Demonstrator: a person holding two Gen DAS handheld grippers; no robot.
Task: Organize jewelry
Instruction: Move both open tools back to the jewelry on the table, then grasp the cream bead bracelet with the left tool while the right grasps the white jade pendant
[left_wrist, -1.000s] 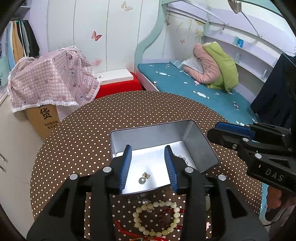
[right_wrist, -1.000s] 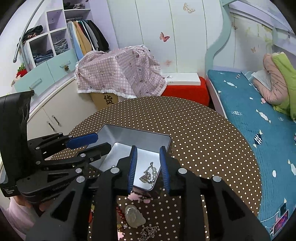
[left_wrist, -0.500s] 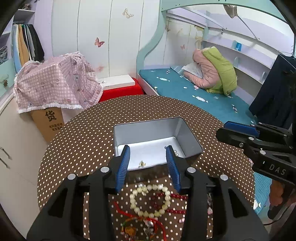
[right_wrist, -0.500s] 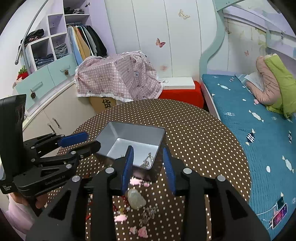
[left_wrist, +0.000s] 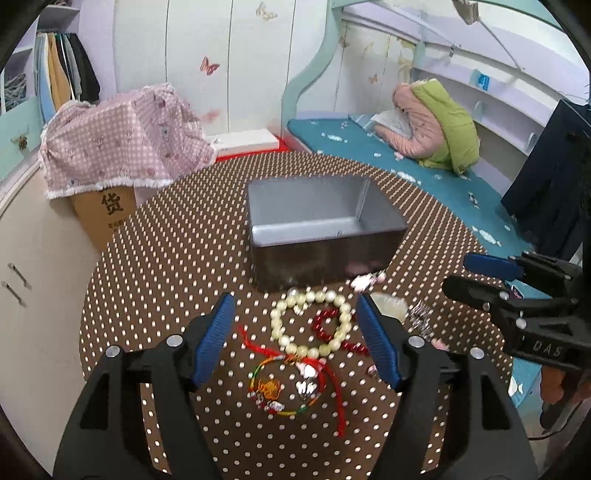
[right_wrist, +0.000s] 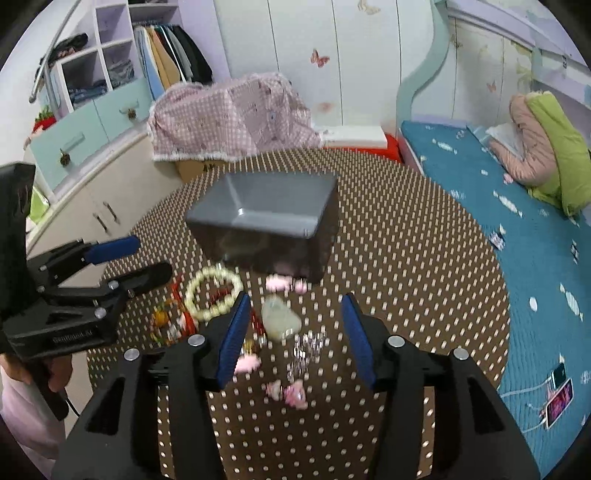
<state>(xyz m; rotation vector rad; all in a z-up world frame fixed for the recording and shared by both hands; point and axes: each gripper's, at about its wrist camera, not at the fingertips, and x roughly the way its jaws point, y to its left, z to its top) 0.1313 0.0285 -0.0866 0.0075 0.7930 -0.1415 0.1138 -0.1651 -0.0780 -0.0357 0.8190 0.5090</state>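
A grey metal box (left_wrist: 325, 236) stands on the round polka-dot table (left_wrist: 177, 258); it also shows in the right wrist view (right_wrist: 269, 221). In front of it lie a pearl bracelet (left_wrist: 310, 321), a red bead string (left_wrist: 332, 332), a red cord bracelet (left_wrist: 284, 384), a pale stone pendant (right_wrist: 279, 319), a silver chain (right_wrist: 306, 347) and pink charms (right_wrist: 288, 393). My left gripper (left_wrist: 295, 332) is open and empty, its fingers either side of the pearl bracelet. My right gripper (right_wrist: 293, 332) is open and empty above the pendant and chain.
A bed with a teal sheet (right_wrist: 498, 206) runs along the right of the table. A box under pink checked cloth (left_wrist: 118, 144) and white cabinets (right_wrist: 92, 199) stand behind and left. A phone (right_wrist: 559, 398) lies on the bed edge.
Both grippers have pulled back from over the box toward the table's near side and opened wider. The loose jewelry in front of the box now lies between the fingers.
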